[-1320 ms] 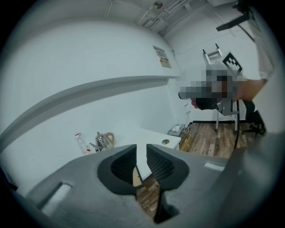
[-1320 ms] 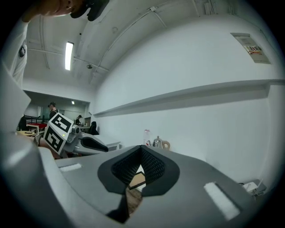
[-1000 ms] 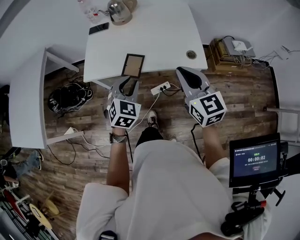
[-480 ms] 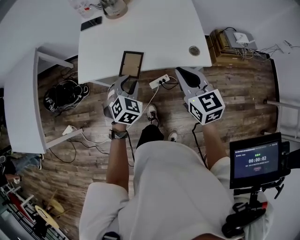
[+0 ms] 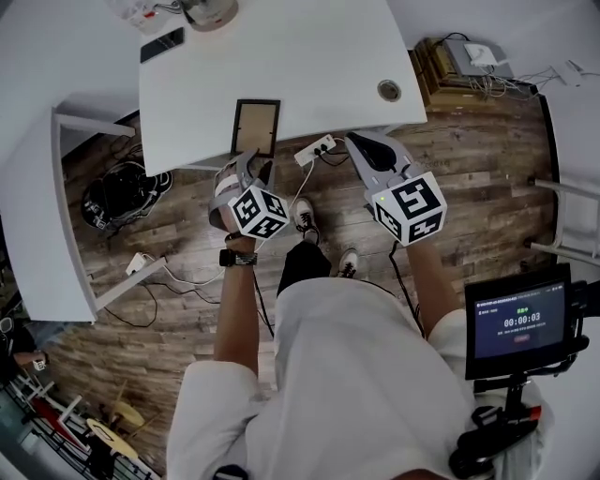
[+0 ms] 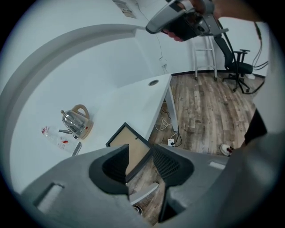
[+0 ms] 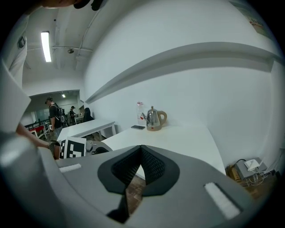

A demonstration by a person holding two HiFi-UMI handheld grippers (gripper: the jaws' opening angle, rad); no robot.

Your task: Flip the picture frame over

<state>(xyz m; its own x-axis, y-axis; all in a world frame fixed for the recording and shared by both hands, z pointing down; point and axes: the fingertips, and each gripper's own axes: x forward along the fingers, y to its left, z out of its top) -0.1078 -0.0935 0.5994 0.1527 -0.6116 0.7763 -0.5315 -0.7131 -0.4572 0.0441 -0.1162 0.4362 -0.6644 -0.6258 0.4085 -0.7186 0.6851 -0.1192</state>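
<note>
The picture frame [image 5: 255,127] lies flat on the white table [image 5: 309,56] near its front edge, black rim around a brown panel that faces up. My left gripper [image 5: 251,169] hangs just in front of that edge, pointing steeply down at the frame. Its jaws are opening, with nothing pressed between them. In the left gripper view the frame [image 6: 129,144] shows through the gap of that gripper [image 6: 140,156]. My right gripper [image 5: 364,147] hovers off the table's edge to the frame's right. Seen in its own view, the right gripper [image 7: 141,150] is shut and empty.
A metal kettle [image 5: 208,11] and a dark phone [image 5: 161,44] sit at the table's far side, a round cable hole [image 5: 389,91] at its right. A power strip [image 5: 313,149] lies on the wooden floor below. A second white table [image 5: 37,216] stands at the left.
Both grippers have sunk toward the table's front edge. The left one has tipped and rolled, and its jaws have spread apart.
</note>
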